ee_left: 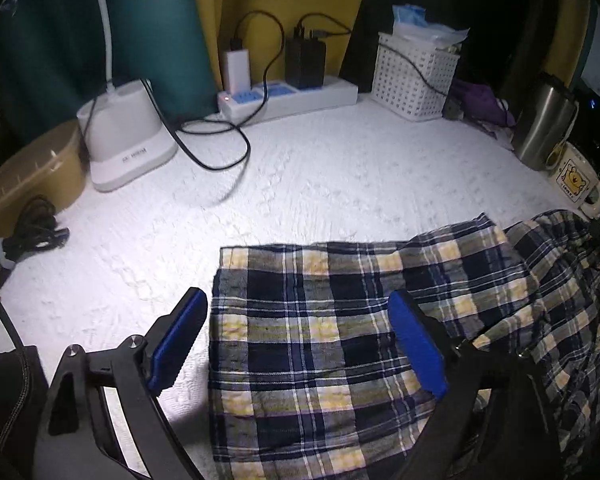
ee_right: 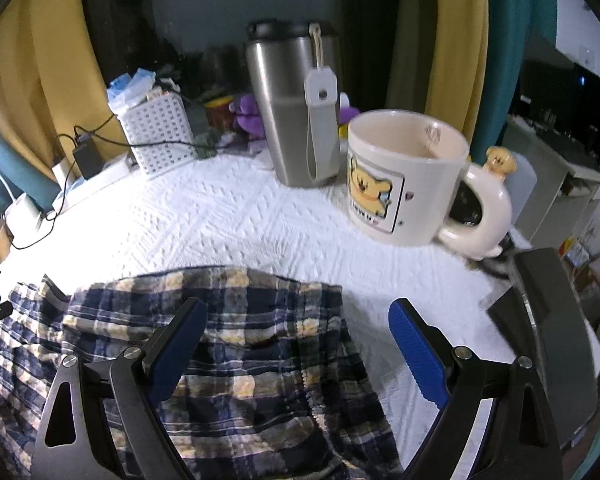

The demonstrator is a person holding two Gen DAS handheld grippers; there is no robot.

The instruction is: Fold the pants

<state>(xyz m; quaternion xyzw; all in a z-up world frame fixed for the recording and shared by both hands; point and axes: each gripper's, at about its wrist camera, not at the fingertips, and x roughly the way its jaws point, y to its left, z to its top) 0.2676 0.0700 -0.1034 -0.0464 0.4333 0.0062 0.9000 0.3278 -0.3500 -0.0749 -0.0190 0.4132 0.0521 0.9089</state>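
Navy, grey and yellow plaid pants (ee_left: 320,340) lie on a white quilted cloth (ee_left: 300,184). In the left wrist view the leg end lies flat and the rest bunches to the right. My left gripper (ee_left: 298,300) is open, its blue pads straddling the leg's left part just above the fabric. In the right wrist view the pants (ee_right: 236,340) lie rumpled at lower left. My right gripper (ee_right: 296,308) is open over the pants' right edge, holding nothing.
At the back stand a white lamp base (ee_left: 124,140), a power strip (ee_left: 288,98) with chargers and loose cables, and a white basket (ee_left: 414,72). A steel tumbler (ee_right: 296,104) and a bear mug (ee_right: 412,180) stand close by on the right. A tan box (ee_left: 32,176) sits left.
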